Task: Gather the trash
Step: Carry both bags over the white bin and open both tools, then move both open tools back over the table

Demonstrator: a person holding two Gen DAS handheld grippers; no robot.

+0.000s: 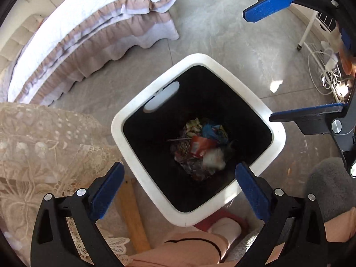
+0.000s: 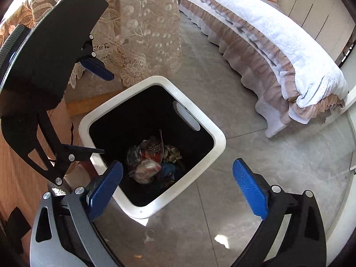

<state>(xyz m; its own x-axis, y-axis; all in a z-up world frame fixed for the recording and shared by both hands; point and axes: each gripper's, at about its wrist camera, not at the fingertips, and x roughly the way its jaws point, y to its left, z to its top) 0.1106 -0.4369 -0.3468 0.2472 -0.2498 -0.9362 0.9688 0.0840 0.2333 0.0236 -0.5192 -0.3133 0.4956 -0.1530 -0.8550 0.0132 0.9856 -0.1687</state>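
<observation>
A white trash bin (image 1: 118,129) with a black inside stands on the grey tile floor, seen from above in both views. Crumpled wrappers and paper (image 1: 200,149) lie at its bottom. My left gripper (image 1: 179,165) hangs open over the bin's near rim, with nothing between its blue pads. My right gripper (image 1: 258,66) shows at the upper right, also open and empty. In the right wrist view the right gripper (image 2: 178,163) is open above the bin rim (image 2: 219,142) and the trash (image 2: 153,158). The left gripper (image 2: 108,113) is at the bin's left side.
A bed with a ruffled skirt (image 1: 66,51) (image 2: 278,51) runs along one side. A lace tablecloth (image 1: 33,144) (image 2: 144,33) hangs close to the bin, over a wooden leg (image 1: 133,218). Cables and a power strip (image 1: 333,77) lie by a white rack leg (image 1: 307,29). A person's foot (image 1: 224,227) is beside the bin.
</observation>
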